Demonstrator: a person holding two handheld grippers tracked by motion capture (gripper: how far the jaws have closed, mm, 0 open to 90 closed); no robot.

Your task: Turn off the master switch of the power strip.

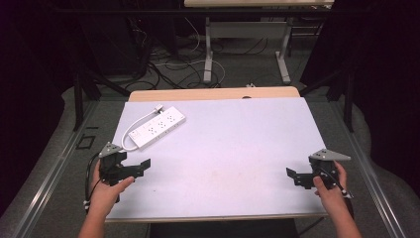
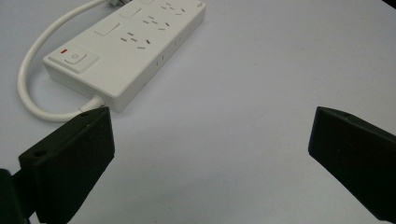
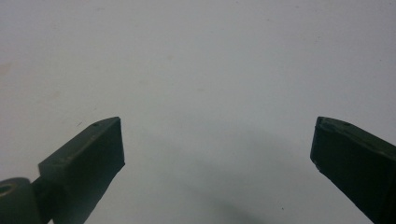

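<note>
Since the left hand-held gripper (image 1: 144, 166) sits wide open just beside the white power strip (image 1: 157, 126) at the surface's (image 1: 237, 148) far-left corner, a sloppy reach could snag its looped cord (image 2: 28, 84) and drag it. Right hand-held gripper (image 1: 290, 174) is open and empty too. No readable branding, just a power symbol on the switch (image 2: 74, 58).
</note>
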